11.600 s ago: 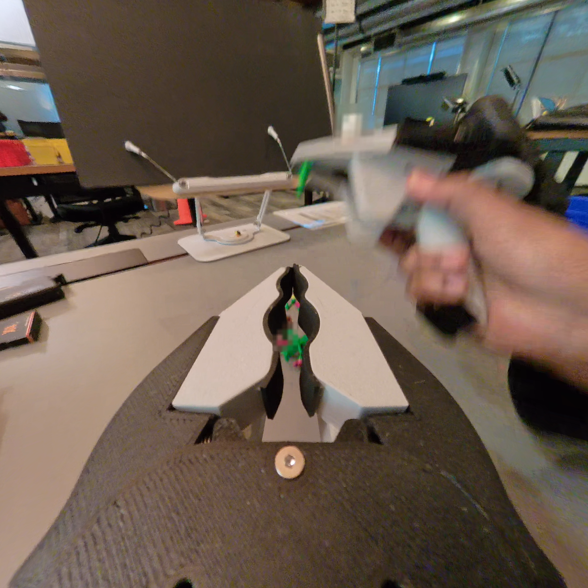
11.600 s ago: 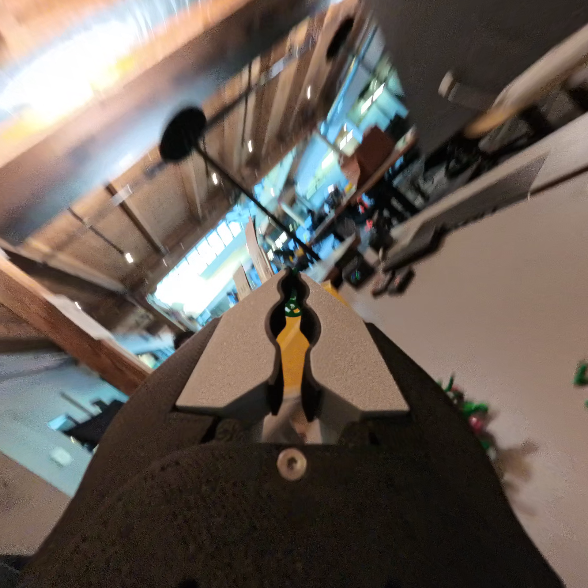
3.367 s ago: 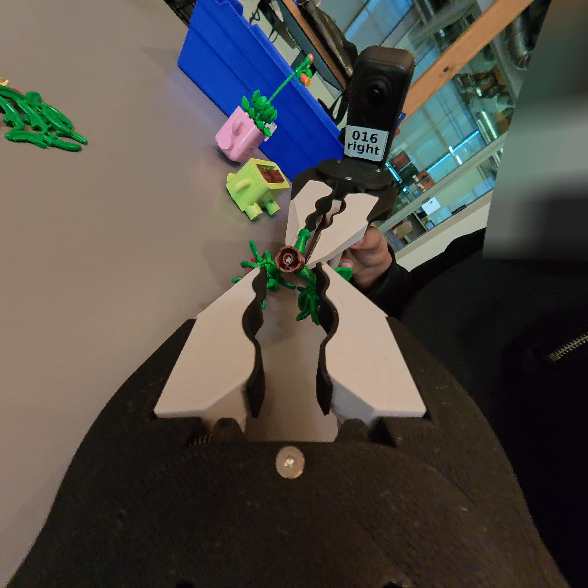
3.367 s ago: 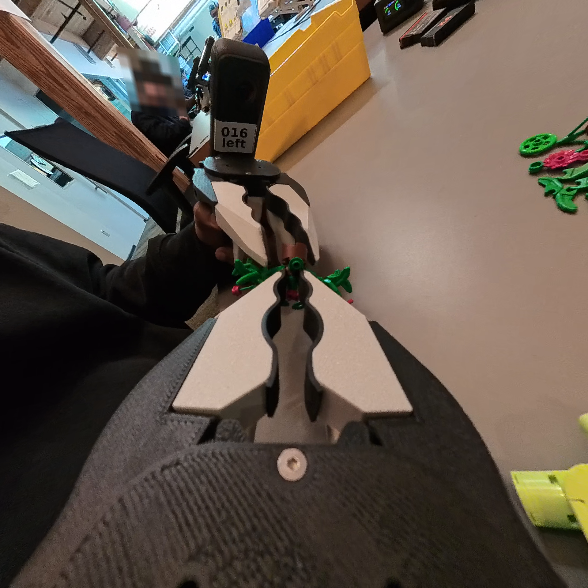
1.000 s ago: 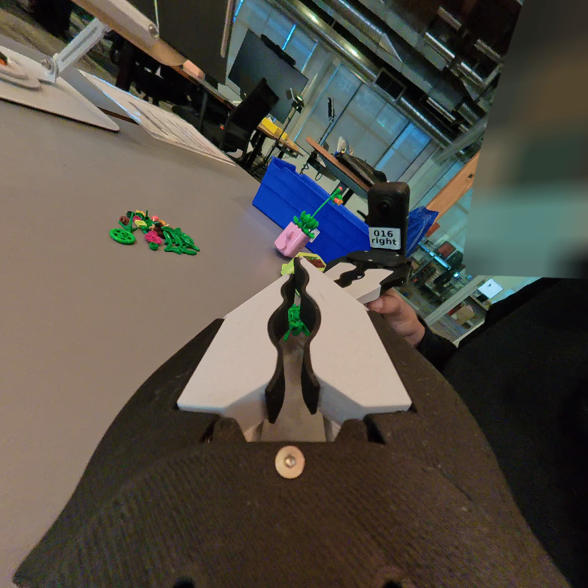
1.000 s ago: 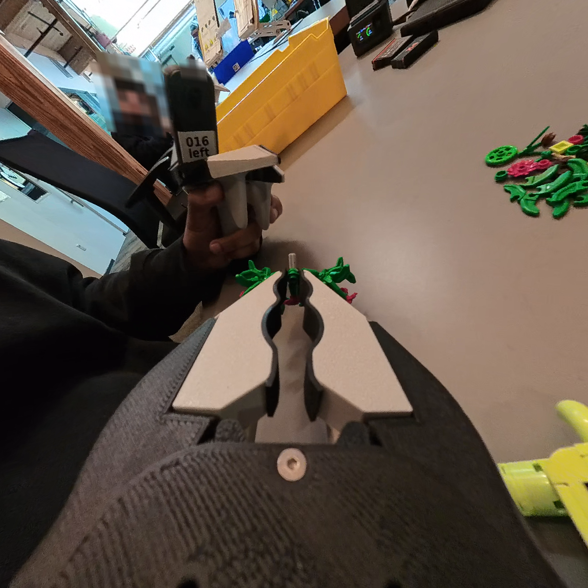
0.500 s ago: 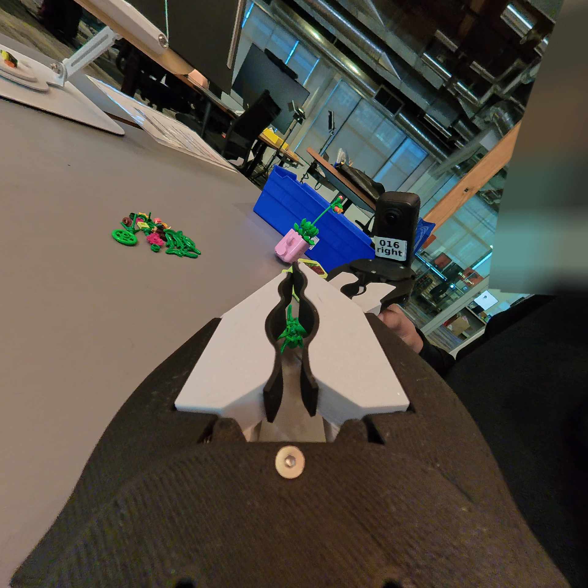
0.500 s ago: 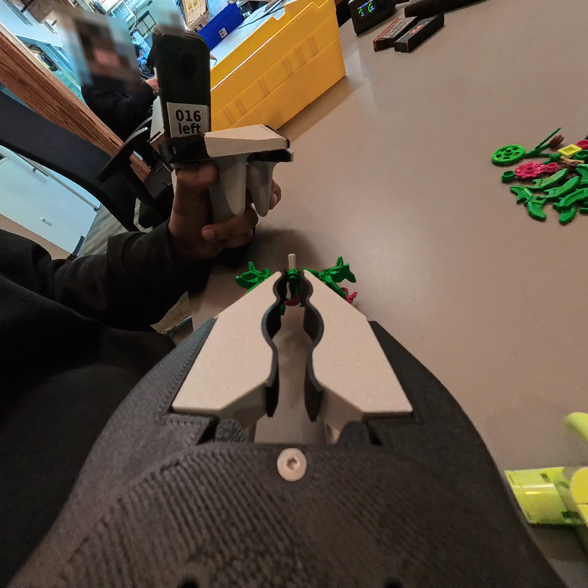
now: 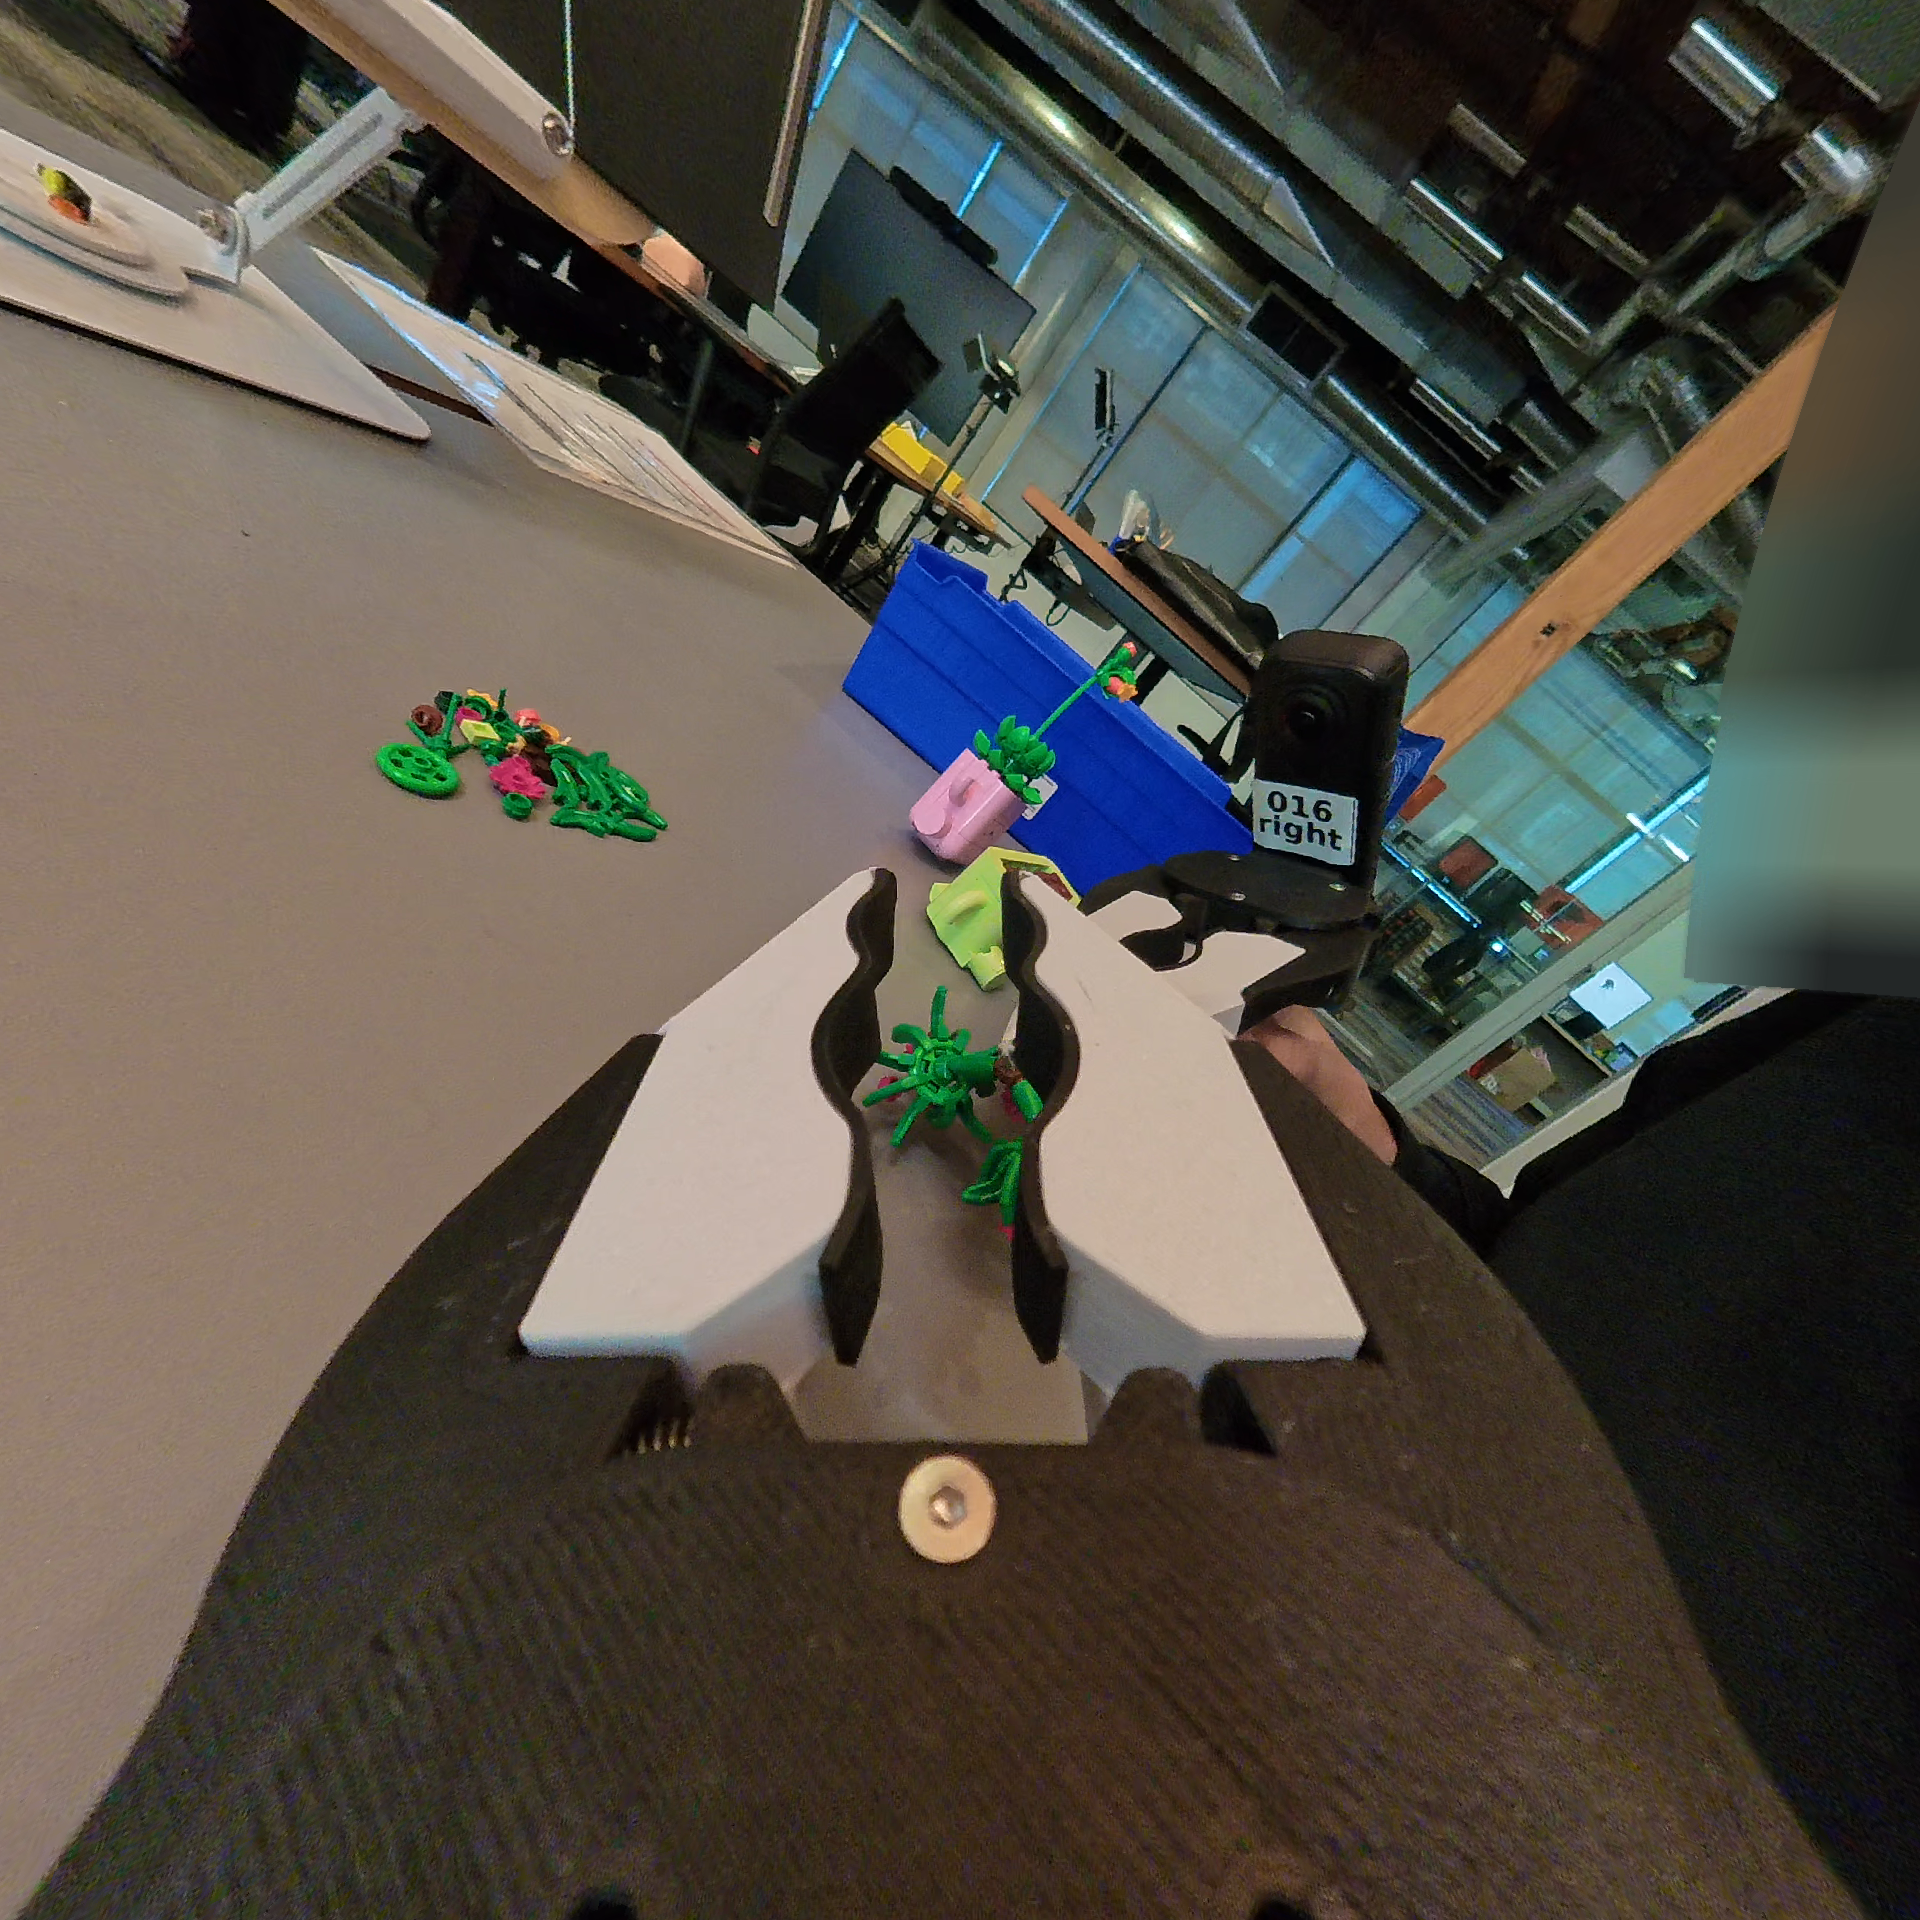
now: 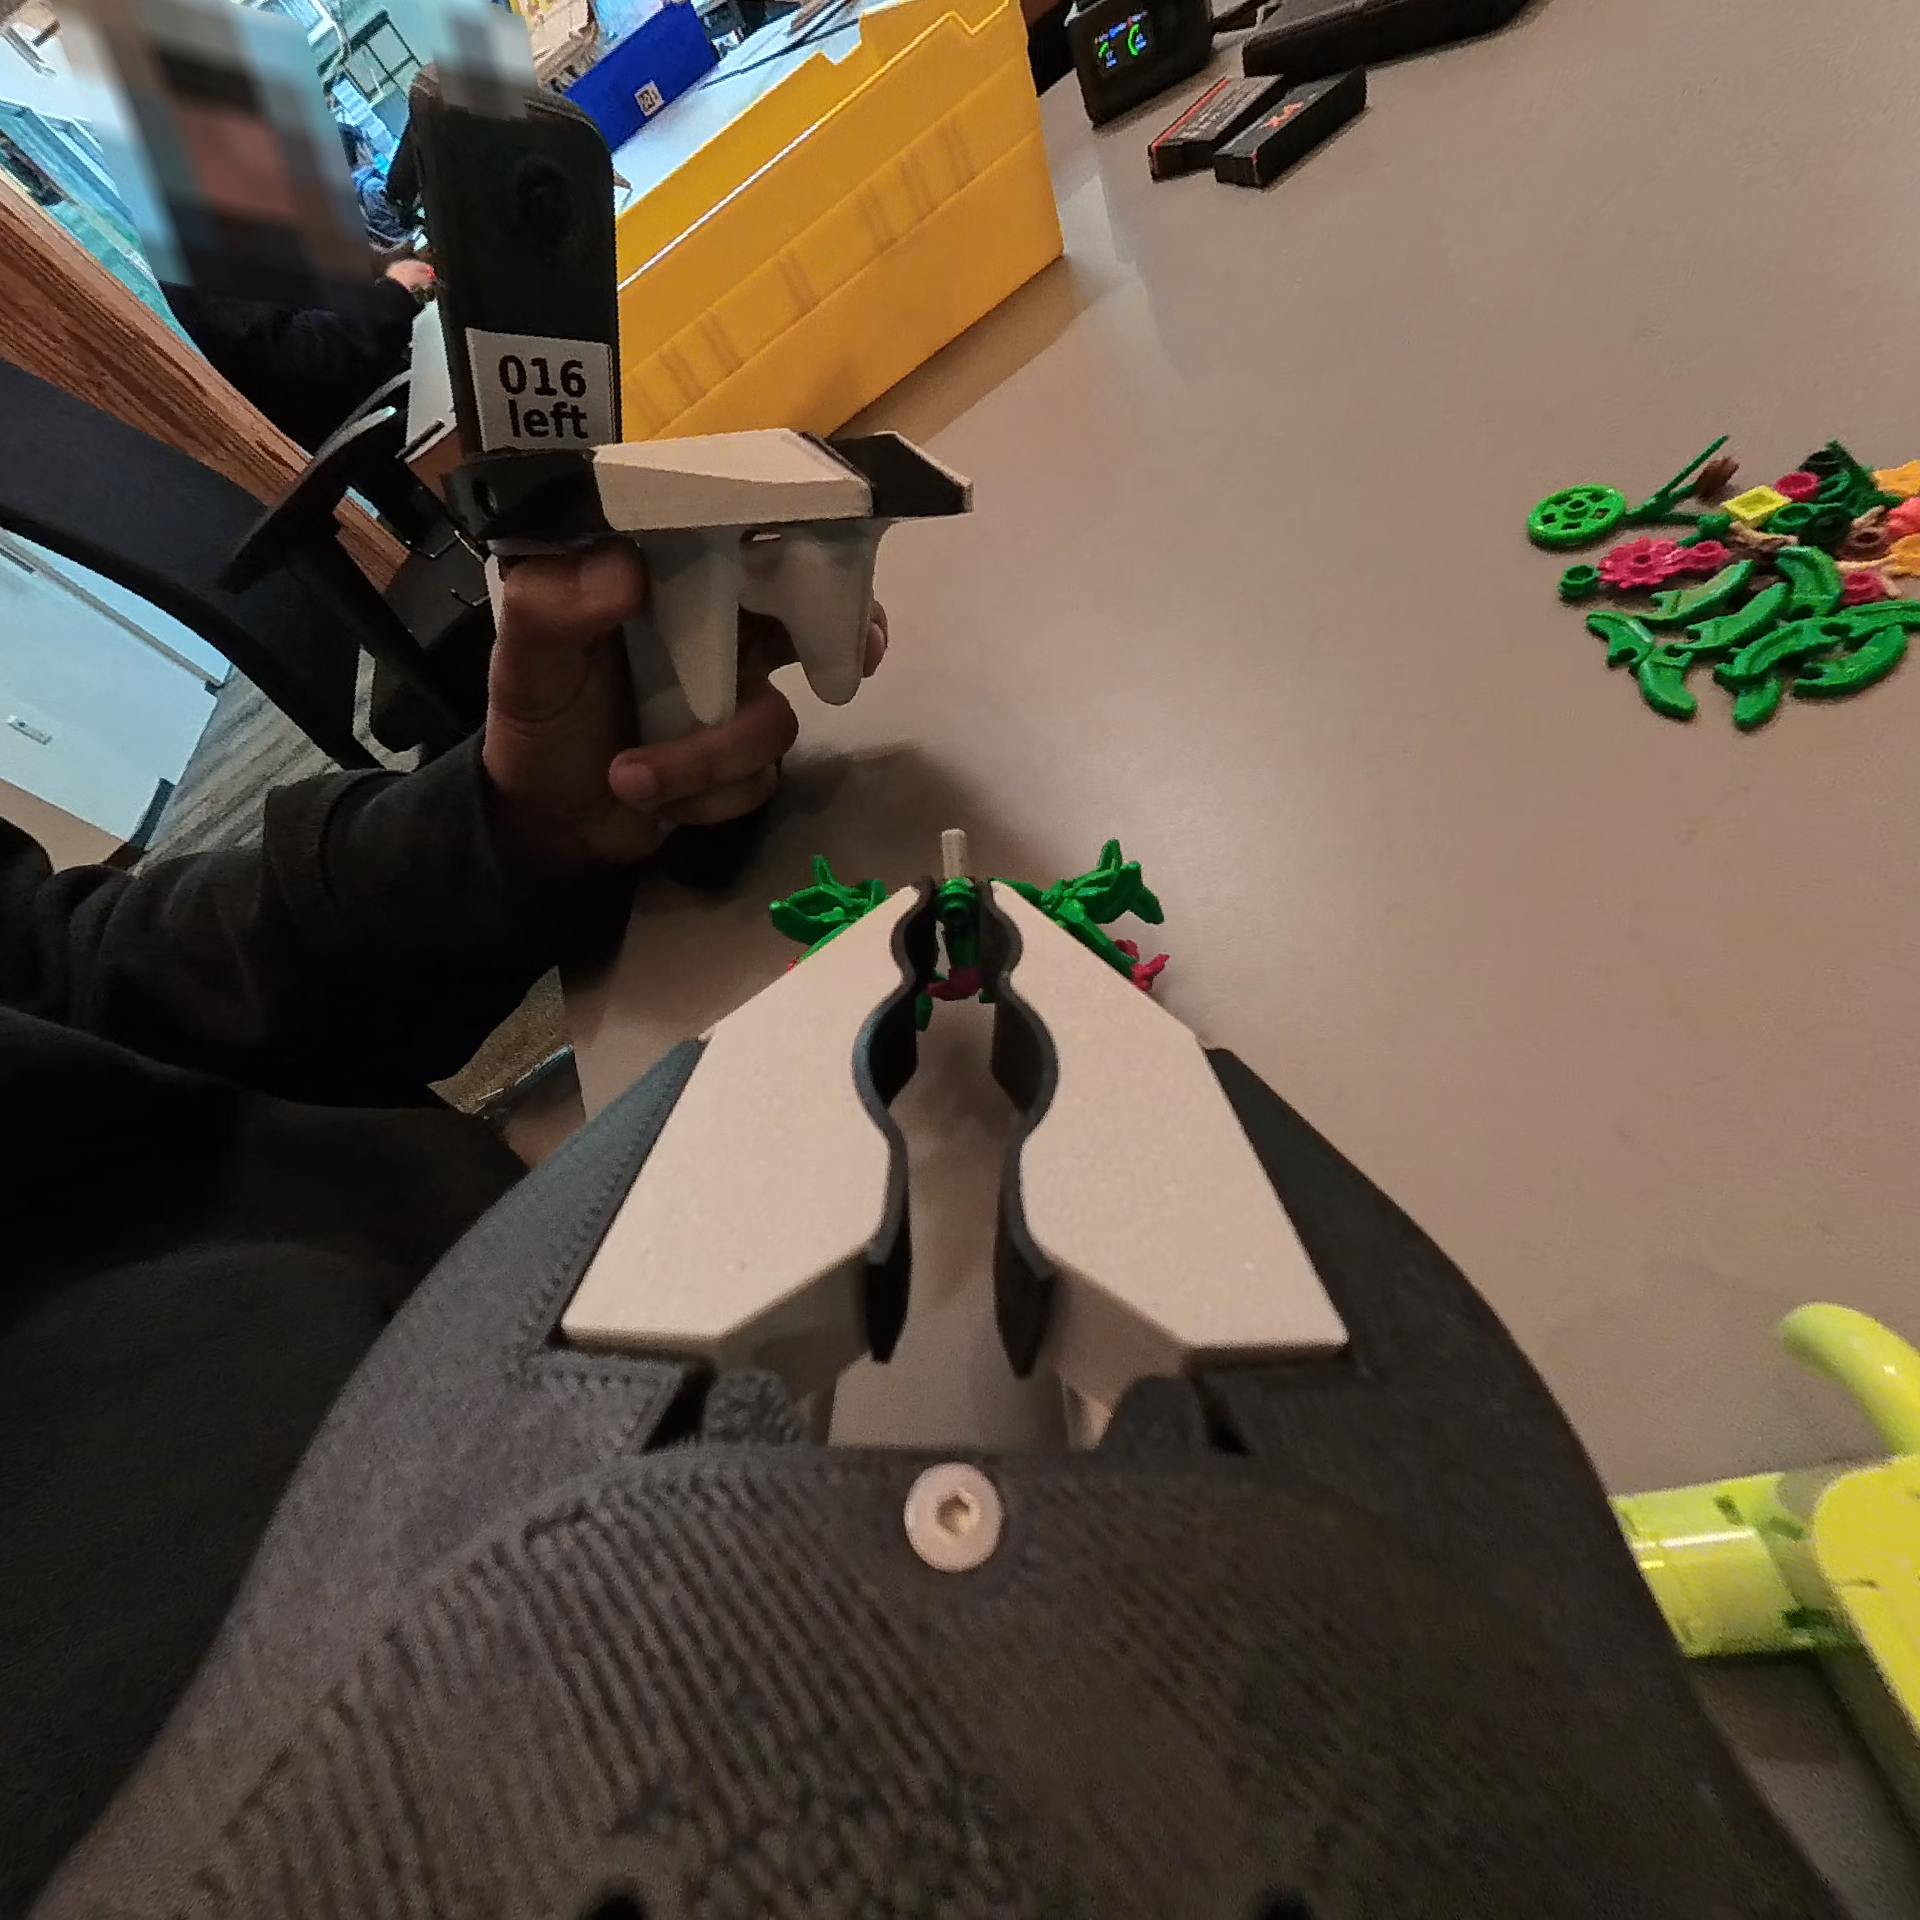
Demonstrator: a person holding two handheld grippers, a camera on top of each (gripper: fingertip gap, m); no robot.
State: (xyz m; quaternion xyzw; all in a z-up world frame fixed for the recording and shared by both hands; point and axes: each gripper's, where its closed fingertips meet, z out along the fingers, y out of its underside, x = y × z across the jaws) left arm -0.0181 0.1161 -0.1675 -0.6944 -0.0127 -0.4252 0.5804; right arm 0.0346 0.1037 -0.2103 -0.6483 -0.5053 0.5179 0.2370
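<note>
My left gripper (image 9: 945, 894) is open, its jaws a finger-width apart, and holds nothing. Through the gap I see a green toy plant (image 9: 935, 1070) with spiky leaves and small pink bits. My right gripper (image 10: 956, 904) is shut on this plant's green stem (image 10: 956, 920). A white peg (image 10: 951, 847) sticks out past the tips, and leaves (image 10: 1101, 894) spread to both sides just above the grey table (image 10: 1403, 416). The left gripper also shows in the right wrist view (image 10: 914, 488), side on, held in a hand above and behind the plant. The right gripper shows in the left wrist view (image 9: 1195, 935), partly hidden.
A pile of loose green and pink toy pieces (image 9: 520, 758) lies farther out on the table. A pink pot with a flower stem (image 9: 966, 810), a lime green pot (image 9: 971, 914) and a blue bin (image 9: 1039, 717) stand ahead. A yellow bin (image 10: 831, 239) and black devices (image 10: 1247, 125) are at the table's far side. About 7 cm separates my left fingertips from my right.
My left gripper was shut half a second ago and has now opened. The right gripper still holds the green plant in about the same place.
</note>
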